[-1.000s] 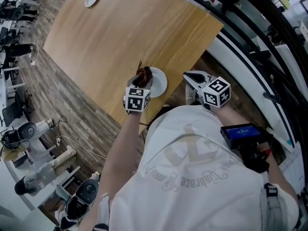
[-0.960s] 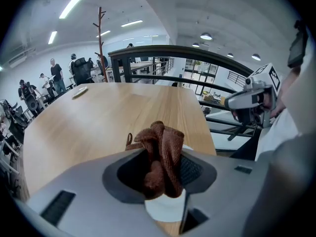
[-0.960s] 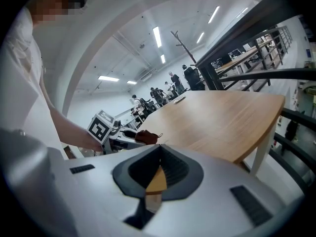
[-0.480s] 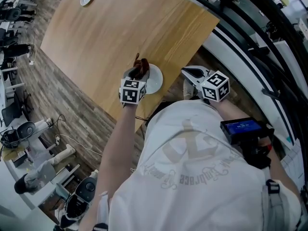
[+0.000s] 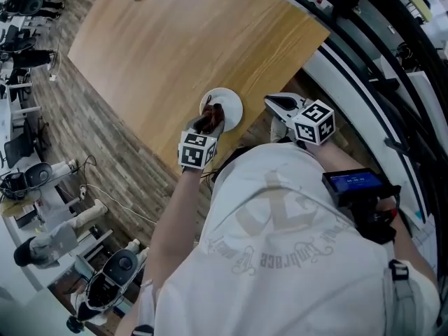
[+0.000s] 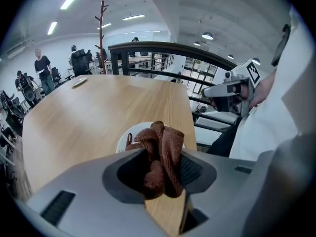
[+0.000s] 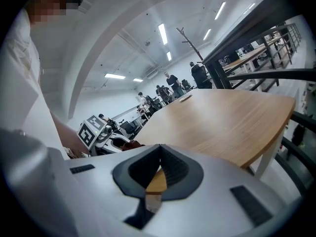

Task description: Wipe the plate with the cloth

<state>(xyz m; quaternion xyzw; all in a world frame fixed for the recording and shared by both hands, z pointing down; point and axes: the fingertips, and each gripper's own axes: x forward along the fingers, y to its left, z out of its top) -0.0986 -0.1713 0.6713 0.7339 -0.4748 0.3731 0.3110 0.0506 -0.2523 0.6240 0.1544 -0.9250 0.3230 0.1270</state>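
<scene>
1. The left gripper (image 5: 208,124) has its fingers clenched on a bunched brown cloth (image 6: 162,152), held over the plate (image 5: 229,102) at centre frame, near the worktop (image 5: 196,40) edge.
2. The right gripper (image 5: 275,104) is closed on nothing, right of the plate.
3. Wiping seems under way; what remains is unclear.
4. The cloth is soft and ribbed, the plate round, white and smooth, the worktop pale wood.
</scene>
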